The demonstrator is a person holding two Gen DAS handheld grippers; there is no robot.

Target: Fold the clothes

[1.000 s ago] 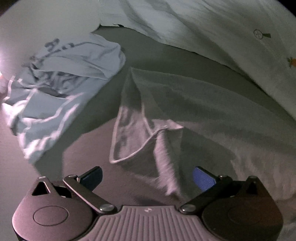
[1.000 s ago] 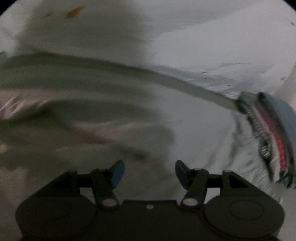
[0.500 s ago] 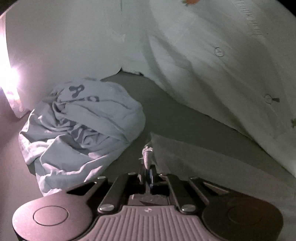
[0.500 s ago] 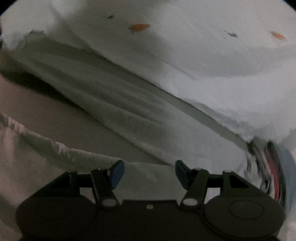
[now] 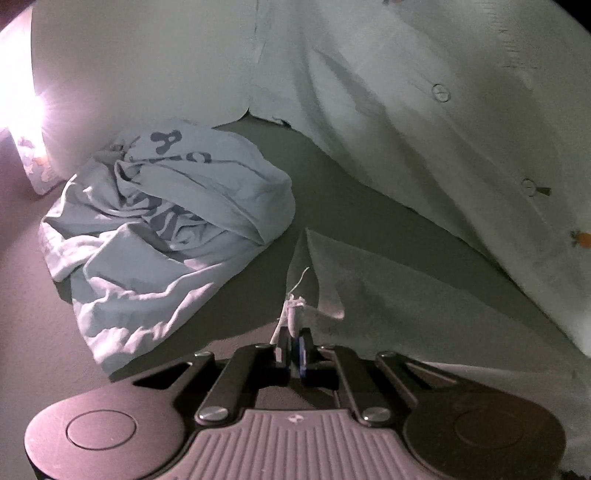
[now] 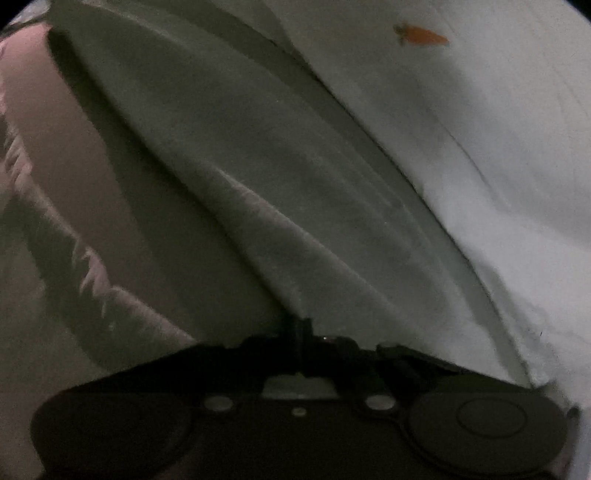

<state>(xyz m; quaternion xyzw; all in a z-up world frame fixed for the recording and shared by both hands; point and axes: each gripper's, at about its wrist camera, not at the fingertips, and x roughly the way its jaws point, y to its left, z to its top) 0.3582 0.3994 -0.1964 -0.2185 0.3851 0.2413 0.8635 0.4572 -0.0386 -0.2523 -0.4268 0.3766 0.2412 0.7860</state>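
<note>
Pinching a frayed corner of the towel [image 5: 388, 295], the left gripper [image 5: 294, 345] has its jaws pressed together on the fabric, and loose threads stick up just past the fingertips. From that corner the towel runs away to the right over a dark grey bed [image 5: 332, 192], with a fold rising just beyond the pinch. To the left of the towel, apart from it, a pale blue shirt [image 5: 166, 229] with dark lettering lies crumpled in a heap. Behind both hangs a white sheet [image 5: 424, 122] printed with small motifs, one of them an orange carrot [image 5: 581, 238] at the right edge. A bright glare fills the far left.

In the right wrist view, the right gripper [image 6: 300, 334] is likewise closed tight on the towel [image 6: 258, 206], whose cloth rises from the jaws as a taut ridge slanting up to the left. A rough, frayed edge of it shows on the left side. The white sheet [image 6: 498, 147] lies along the right, with a carrot [image 6: 421, 36] near the top. This view is dim and somewhat blurred.
</note>
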